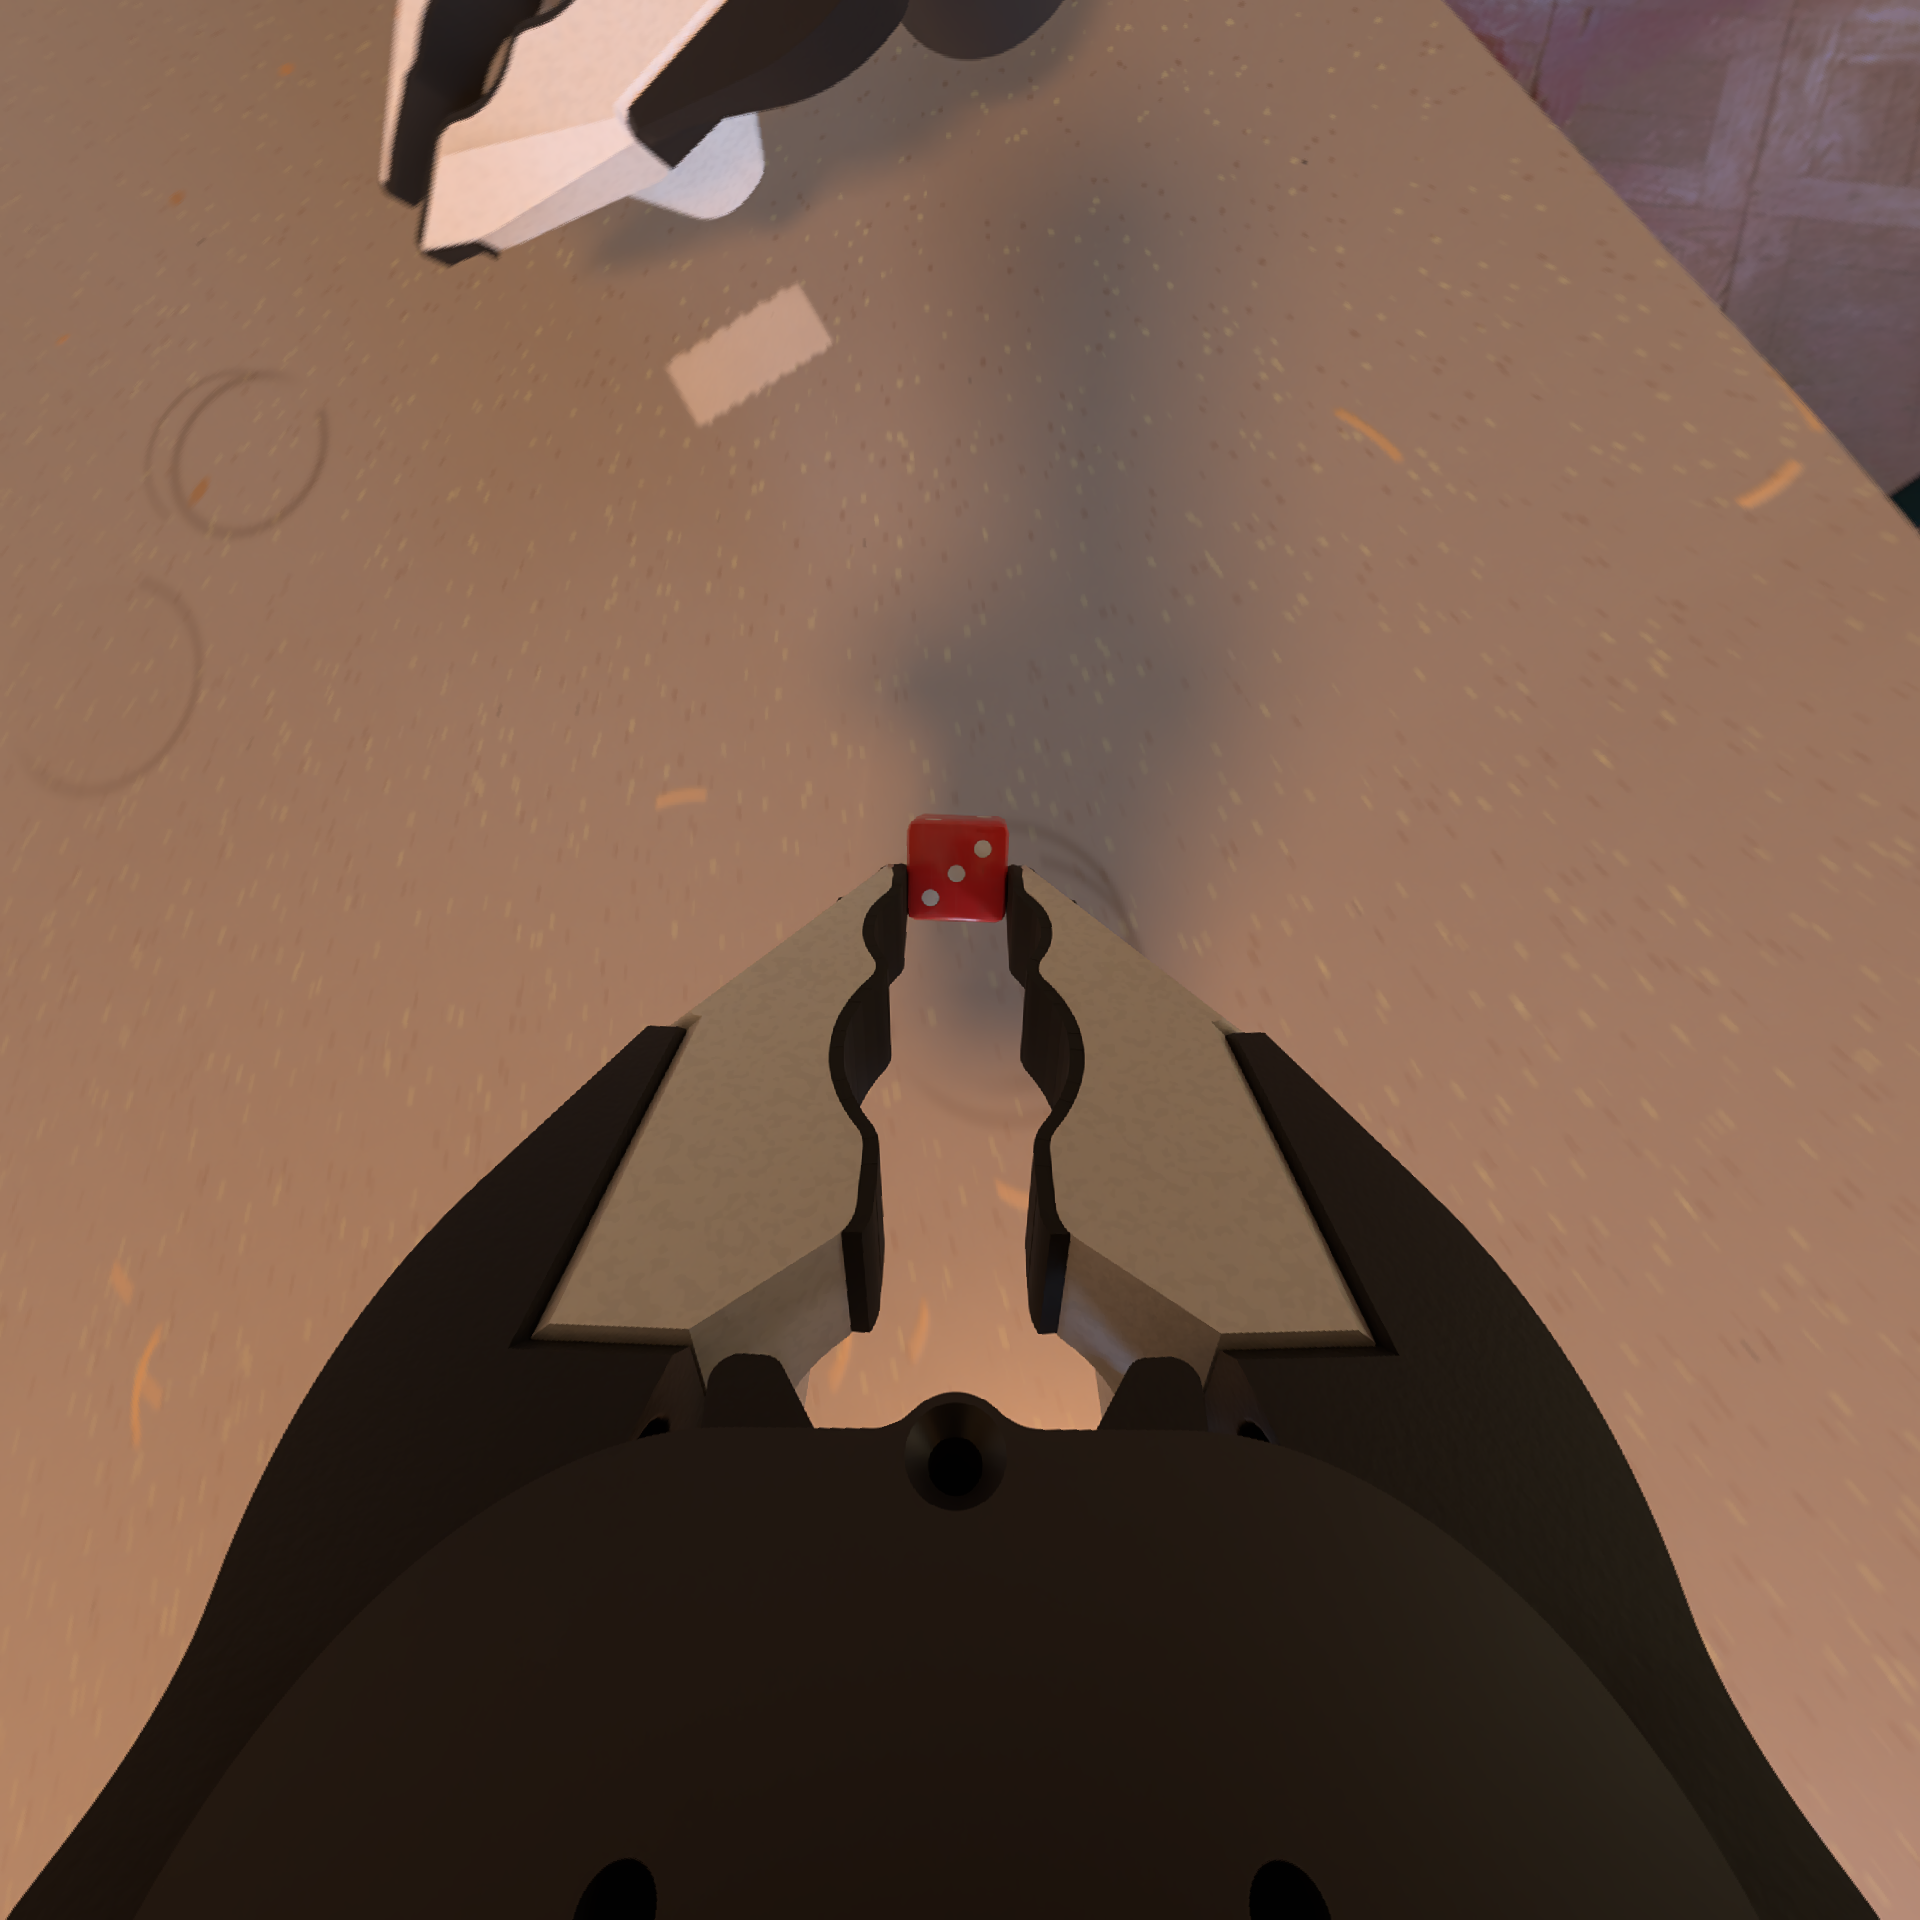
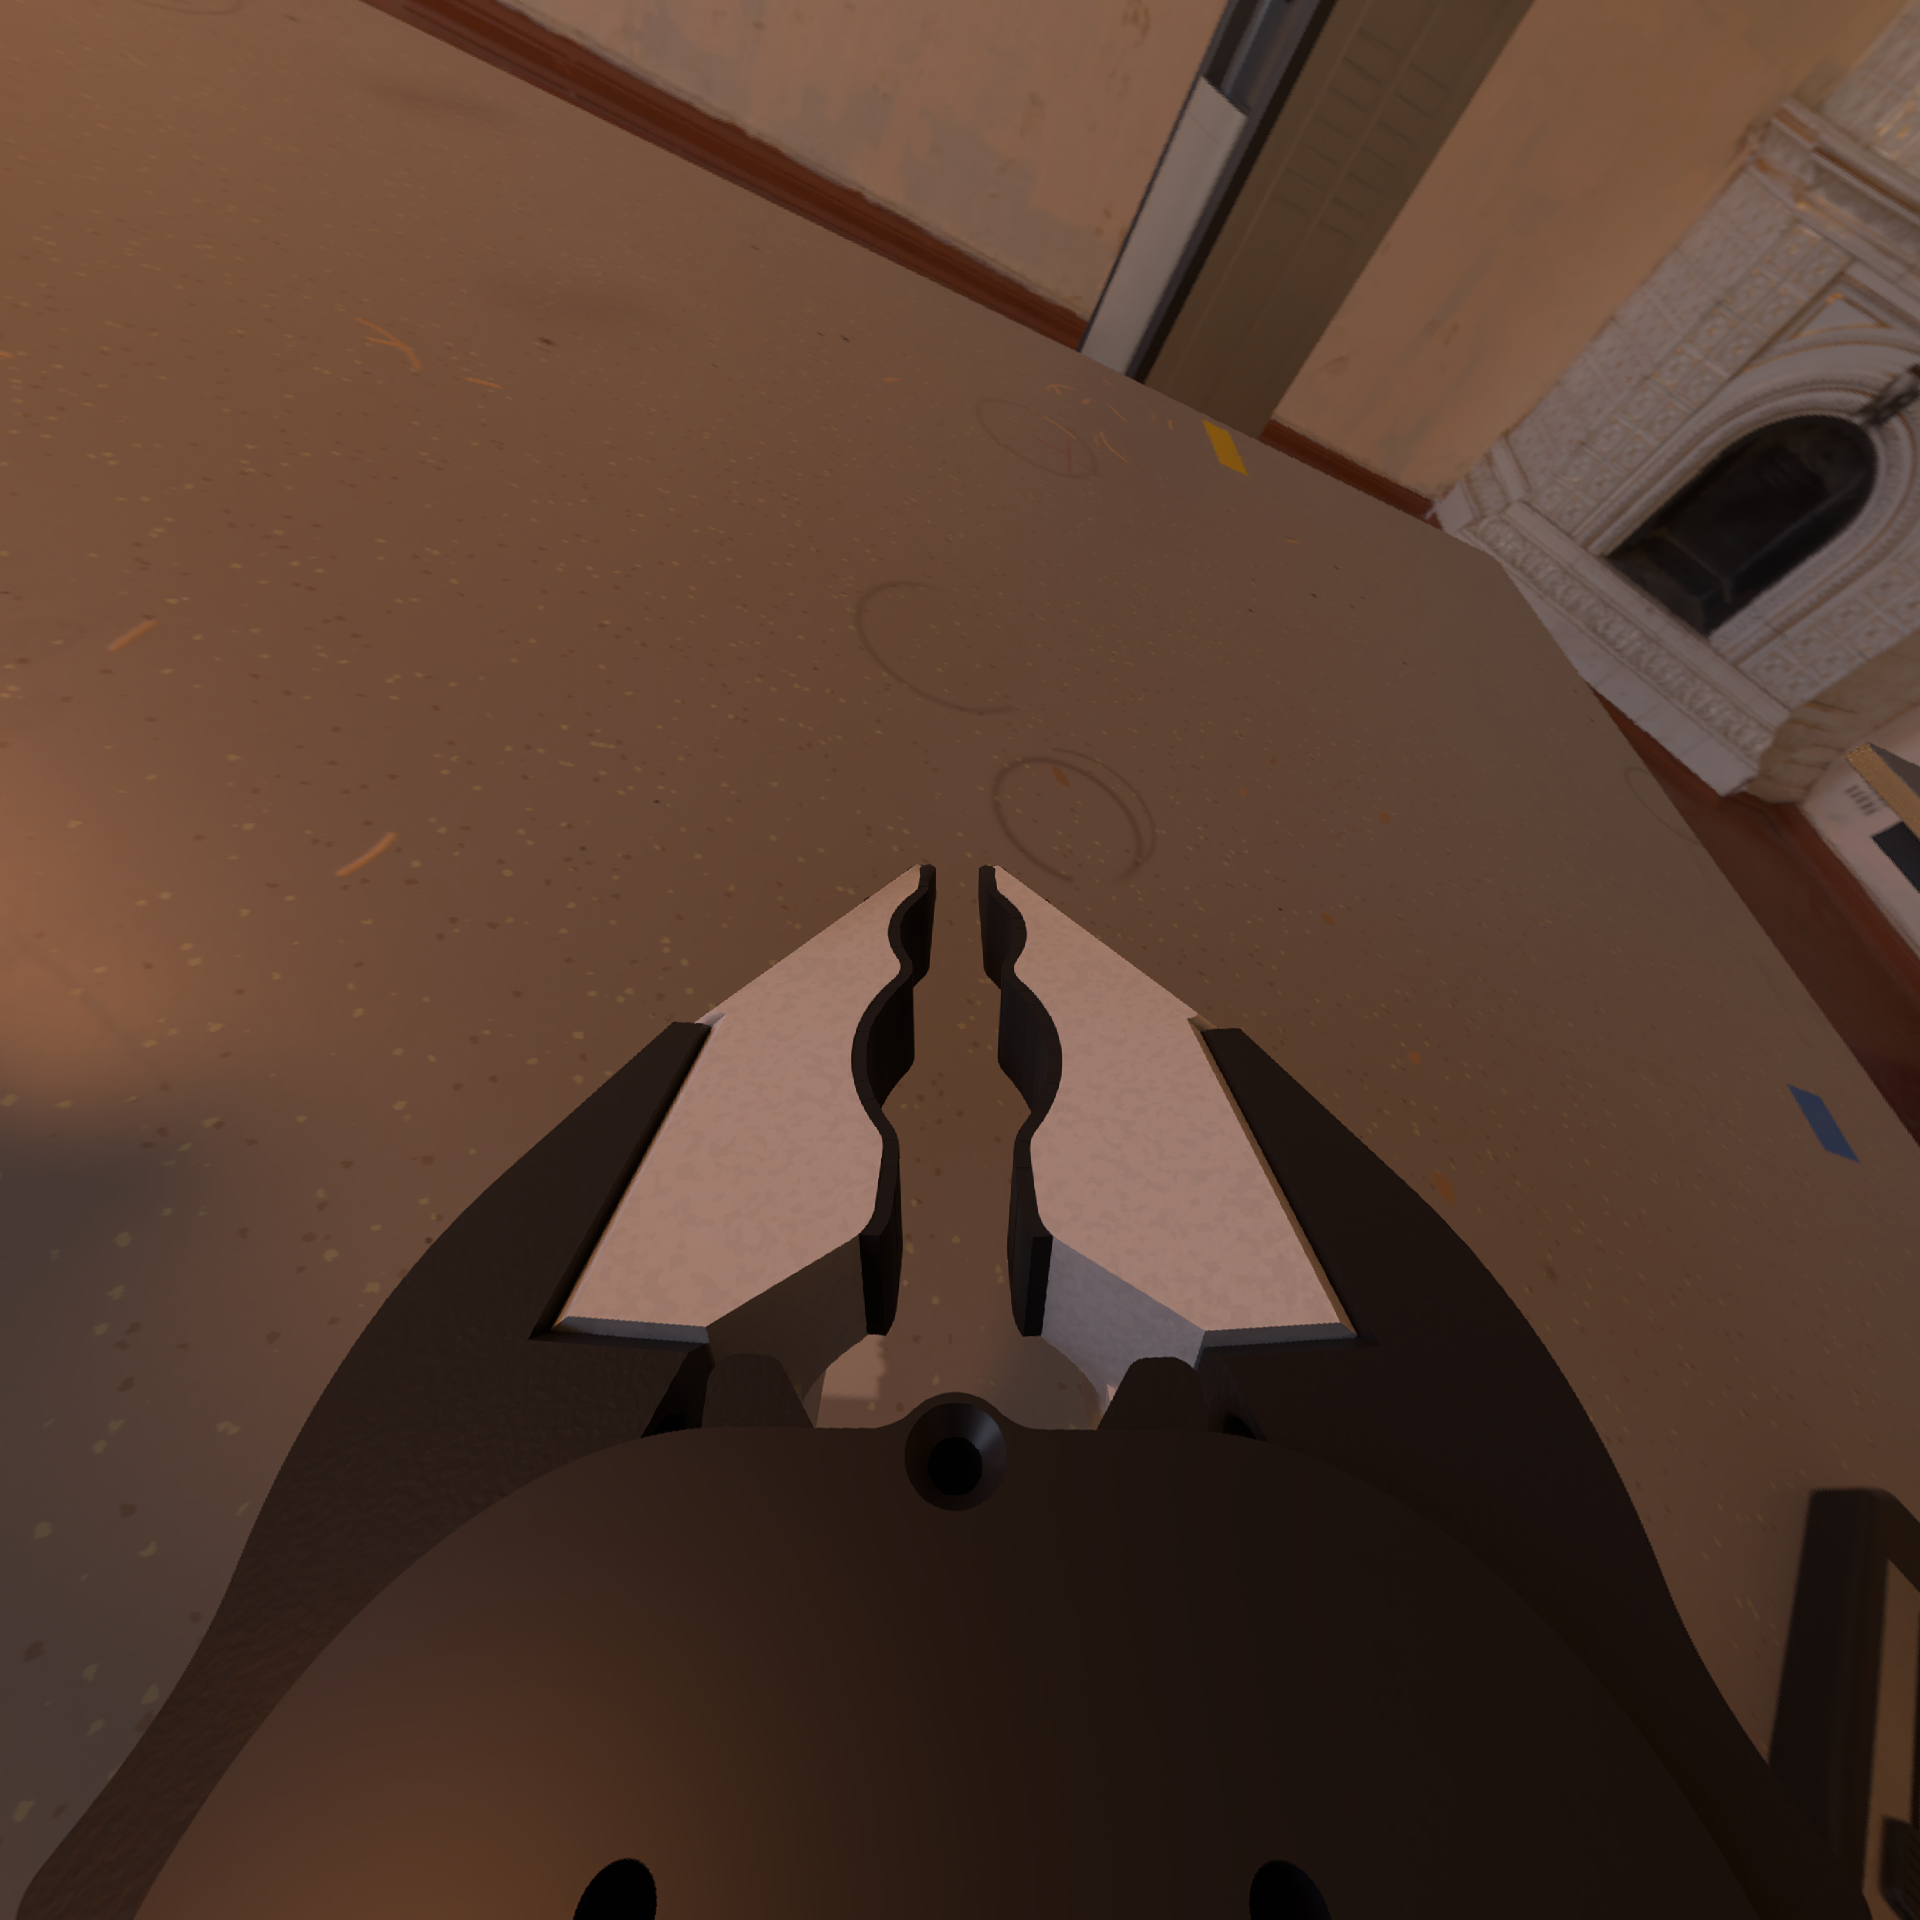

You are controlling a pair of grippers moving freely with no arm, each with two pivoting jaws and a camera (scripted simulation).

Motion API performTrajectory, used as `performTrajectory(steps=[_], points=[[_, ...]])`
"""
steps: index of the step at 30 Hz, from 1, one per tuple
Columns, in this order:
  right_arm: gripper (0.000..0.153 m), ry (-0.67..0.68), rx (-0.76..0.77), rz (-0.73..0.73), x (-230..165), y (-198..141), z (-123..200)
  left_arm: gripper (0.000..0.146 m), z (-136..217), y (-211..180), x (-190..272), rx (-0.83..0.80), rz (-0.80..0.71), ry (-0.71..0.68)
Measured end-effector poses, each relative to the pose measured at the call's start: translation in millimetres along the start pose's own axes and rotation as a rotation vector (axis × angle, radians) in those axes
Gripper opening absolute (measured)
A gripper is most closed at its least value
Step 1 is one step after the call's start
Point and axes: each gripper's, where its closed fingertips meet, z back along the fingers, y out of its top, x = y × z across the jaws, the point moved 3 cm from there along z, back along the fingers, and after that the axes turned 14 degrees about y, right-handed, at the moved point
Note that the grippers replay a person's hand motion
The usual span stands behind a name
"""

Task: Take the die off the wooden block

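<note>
A small red die with white pips sits pinched between the tips of my left gripper, which is shut on it over the brown table. No wooden block shows in either view. My right gripper has its fingers nearly together with only a thin gap and nothing between them, over bare table. It also shows in the left wrist view, far off at the top left, above the table.
A pale rectangular patch lies flat on the table beyond the die. The table's edge runs diagonally at the right, with floor past it. In the right wrist view a white fireplace stands beyond the table, and a dark frame is at the bottom right.
</note>
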Motion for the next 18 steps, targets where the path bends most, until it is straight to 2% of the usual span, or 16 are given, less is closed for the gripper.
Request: performTrajectory(steps=[3, 8, 18], points=[[0.008, -0.013, -0.006, -0.016, 4, -3, 2, 0.018, -39, 19, 0, 0.012, -0.007, -0.018], [0.009, -0.009, -0.003, -0.013, 5, -2, 2, 0.018, -76, 31, -12, -0.013, -0.04, -0.023], [0.009, -0.013, 0.061, -0.07, 13, 0, 13, 0.018, -98, 34, -15, -0.081, -0.133, -0.047]])
